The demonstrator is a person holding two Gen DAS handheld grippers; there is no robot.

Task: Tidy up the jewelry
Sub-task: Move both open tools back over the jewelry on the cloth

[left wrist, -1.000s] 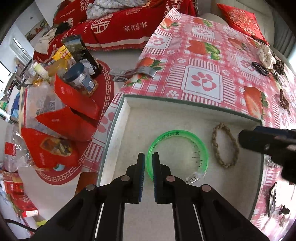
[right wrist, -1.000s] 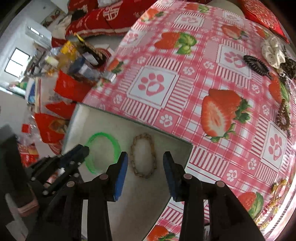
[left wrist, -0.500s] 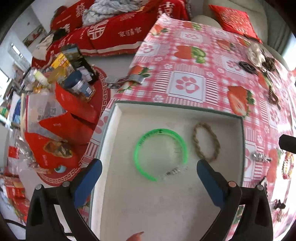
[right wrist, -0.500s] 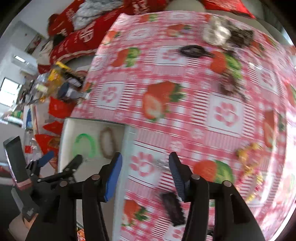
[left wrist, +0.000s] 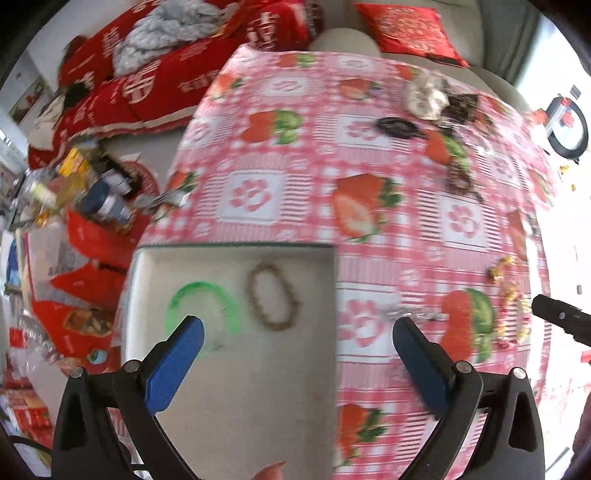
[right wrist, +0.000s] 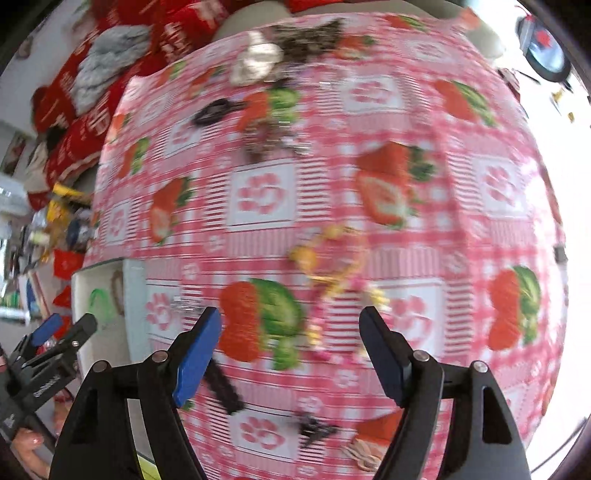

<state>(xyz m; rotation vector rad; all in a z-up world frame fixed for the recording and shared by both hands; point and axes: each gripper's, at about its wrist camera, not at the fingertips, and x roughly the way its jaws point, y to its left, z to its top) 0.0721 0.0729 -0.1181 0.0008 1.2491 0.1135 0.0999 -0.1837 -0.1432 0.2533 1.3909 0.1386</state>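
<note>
Left gripper (left wrist: 297, 334) gapes empty above the tray (left wrist: 236, 406); green bangle (left wrist: 201, 306) lies inside; right gripper (right wrist: 290, 326) opening, empty, beyond it.

Almost nothing I can see is legible. On the red bedding (left wrist: 155, 85) beyond the table I make out large white Chinese characters, among them what looks like a round double-happiness sign, but blur keeps me from reading the rest with any certainty. The red cushion (left wrist: 410, 29) carries a pale woven pattern, no text I can read. On my left gripper (right wrist: 44, 384), seen from my right wrist, there is a small white printed word on the black body, too smeared to spell out. The packets on the floor (left wrist: 74, 317) show print I cannot read.
</note>
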